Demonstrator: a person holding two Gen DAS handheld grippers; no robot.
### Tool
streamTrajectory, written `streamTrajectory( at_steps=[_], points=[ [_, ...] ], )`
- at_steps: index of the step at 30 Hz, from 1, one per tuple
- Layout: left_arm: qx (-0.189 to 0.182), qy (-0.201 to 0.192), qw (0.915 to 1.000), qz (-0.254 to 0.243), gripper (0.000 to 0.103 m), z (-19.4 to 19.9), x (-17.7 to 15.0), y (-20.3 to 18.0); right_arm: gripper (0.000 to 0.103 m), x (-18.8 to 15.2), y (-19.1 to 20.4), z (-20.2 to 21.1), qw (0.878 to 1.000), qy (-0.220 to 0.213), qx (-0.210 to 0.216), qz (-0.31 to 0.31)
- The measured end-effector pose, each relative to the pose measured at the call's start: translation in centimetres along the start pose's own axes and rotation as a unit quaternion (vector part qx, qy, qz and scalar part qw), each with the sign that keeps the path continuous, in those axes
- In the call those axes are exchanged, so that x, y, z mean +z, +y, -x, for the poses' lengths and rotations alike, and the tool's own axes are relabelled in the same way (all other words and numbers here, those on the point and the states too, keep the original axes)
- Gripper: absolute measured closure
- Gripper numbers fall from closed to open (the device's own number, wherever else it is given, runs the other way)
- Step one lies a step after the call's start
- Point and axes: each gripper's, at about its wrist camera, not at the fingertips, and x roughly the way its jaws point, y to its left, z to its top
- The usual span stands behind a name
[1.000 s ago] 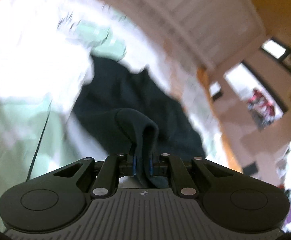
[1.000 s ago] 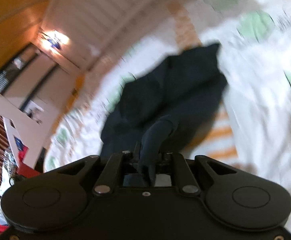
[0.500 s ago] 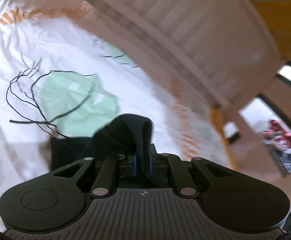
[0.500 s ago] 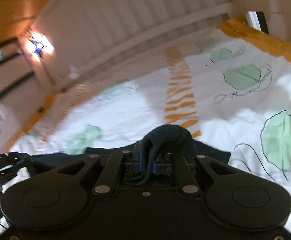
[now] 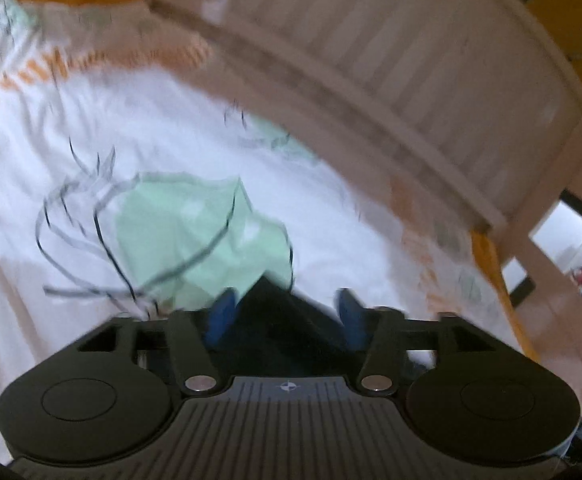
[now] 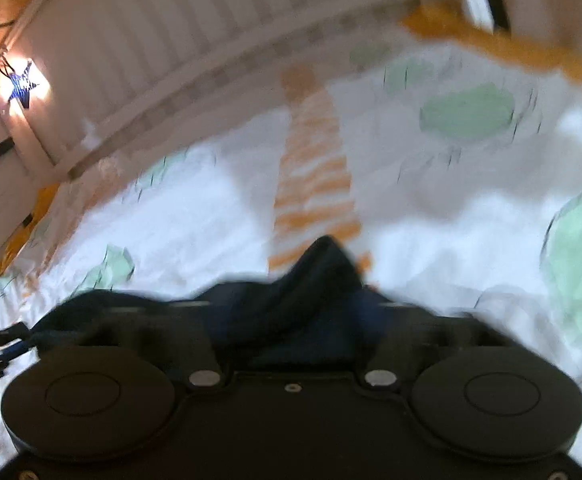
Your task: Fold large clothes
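Lying between parted jaws, dark garment (image 5: pixel 279 316), released

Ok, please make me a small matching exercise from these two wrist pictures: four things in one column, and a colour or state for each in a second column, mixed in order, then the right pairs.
Column one:
1. left gripper
2. dark garment
3. bedsheet
4. headboard

Column two:
A. white with green leaf shapes and orange stripes
B. pale vertical slats
C. jaws apart, just been opening, cloth loose between the blue pads
D. navy, bunched up on the bed

Pairs: 1-C, 2-D, 3-A, 4-B
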Motion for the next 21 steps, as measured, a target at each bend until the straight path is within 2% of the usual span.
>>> streamTrajectory(
  at_steps=[1,4,7,11,14,17,19,21],
  points=[
    [0.004,-0.011,0.9999,-0.009,0.02,0.6,0.2,-0.5,0.004,0.4,0.1,0.8,1.0,-0.015,0.0,0.0],
    [0.008,-0.019,0.9977,-0.064,0.006,2.0,0.3,-2.8,0.004,1.0,1.6,2.6,0.999,-0.035,0.002,0.028],
    [0.028,-0.002,0.9915,-0.127,0.0,2.5,-1.1,-5.7,0.004,-0.1,4.8,3.8,0.994,-0.039,0.007,0.098],
    [0.015,0.032,0.9806,-0.193,0.0,2.3,-4.6,-8.6,0.003,-3.1,9.0,4.1,0.982,-0.017,0.016,0.188],
    [0.013,0.053,0.9672,-0.248,0.0,1.4,-7.5,-10.2,0.002,-5.6,11.5,3.2,0.97,0.008,0.021,0.244],
    [0.028,0.066,0.9527,-0.295,0.0,-0.3,-9.6,-10.9,0.002,-7.6,12.8,2.0,0.959,0.028,0.023,0.28],
    [0.047,0.076,0.948,-0.305,0.0,-2.0,-10.4,-10.5,0.002,-8.3,13.2,0.8,0.956,0.041,0.016,0.288],
    [0.072,0.096,0.9497,-0.289,0.0,-3.9,-10.7,-9.5,0.002,-8.5,13.0,-0.8,0.955,0.05,-0.006,0.293]
  ],
)
